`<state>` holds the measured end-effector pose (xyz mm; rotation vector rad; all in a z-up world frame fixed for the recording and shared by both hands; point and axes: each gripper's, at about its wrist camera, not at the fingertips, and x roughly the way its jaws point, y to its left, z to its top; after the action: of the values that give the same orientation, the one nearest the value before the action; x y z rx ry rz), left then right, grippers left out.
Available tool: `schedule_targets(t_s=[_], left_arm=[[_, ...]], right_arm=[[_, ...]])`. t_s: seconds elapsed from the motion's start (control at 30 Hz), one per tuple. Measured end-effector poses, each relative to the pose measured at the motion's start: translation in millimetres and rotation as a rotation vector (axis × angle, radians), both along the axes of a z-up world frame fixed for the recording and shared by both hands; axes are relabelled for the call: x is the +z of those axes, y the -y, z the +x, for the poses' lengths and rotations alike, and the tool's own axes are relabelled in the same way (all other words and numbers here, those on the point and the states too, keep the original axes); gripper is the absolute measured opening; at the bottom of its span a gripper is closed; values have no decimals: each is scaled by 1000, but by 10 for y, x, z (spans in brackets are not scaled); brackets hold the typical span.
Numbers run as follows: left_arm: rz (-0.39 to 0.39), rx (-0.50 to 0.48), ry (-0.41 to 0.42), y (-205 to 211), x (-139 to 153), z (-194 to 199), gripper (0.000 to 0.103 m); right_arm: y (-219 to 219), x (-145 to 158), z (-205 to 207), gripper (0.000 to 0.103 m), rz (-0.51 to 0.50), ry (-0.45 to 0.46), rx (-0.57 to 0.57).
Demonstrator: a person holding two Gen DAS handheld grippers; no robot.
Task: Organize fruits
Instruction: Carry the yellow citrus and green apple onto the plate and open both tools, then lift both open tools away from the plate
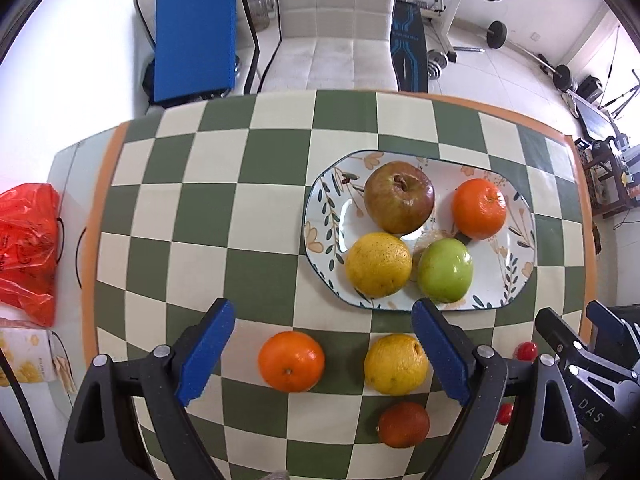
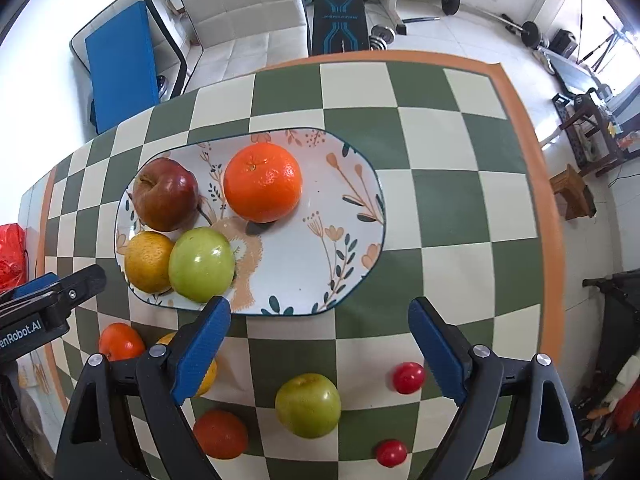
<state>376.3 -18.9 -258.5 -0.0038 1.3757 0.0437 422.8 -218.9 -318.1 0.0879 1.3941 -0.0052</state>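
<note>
- The worktop (image 1: 208, 208), under a green-and-cream checked cloth, carried everything.
- The floral plate (image 2: 344, 216) lay toward the far side, holding a red apple (image 2: 166, 194), an orange (image 2: 262, 182), a yellow citrus (image 2: 147, 262) and a green apple (image 2: 201, 266).
- The left hand-held gripper (image 1: 324, 354) hung released, jaws wide; a loose orange (image 1: 291, 361) and a loose yellow citrus (image 1: 396, 364) lay between its fingers on the cloth, near of the plate.
- The right hand-held gripper (image 2: 320, 354) was likewise spread and grasped nothing; a loose green apple (image 2: 308, 405) lay between its fingers.
- A dark red-orange fruit (image 2: 220, 434) sat left of that apple.
- Two cherry tomatoes (image 2: 408, 378) lay to its right.
</note>
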Motion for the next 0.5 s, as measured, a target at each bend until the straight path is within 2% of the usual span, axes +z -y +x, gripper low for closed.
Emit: schedule_targets(t_s=[0.2,0.4,0.5], left_arm=[[-11,-9,75,-48,383,-340,91],[-29,-23,127,-59,696,-645,91],[-14,-38,163,-28,840,-797,91]], right_arm=[[-45,371,-235,93,-23,69,21],[-91,793,-560,93,-9,142,39],[-101,985,-730,93,2,174,36]])
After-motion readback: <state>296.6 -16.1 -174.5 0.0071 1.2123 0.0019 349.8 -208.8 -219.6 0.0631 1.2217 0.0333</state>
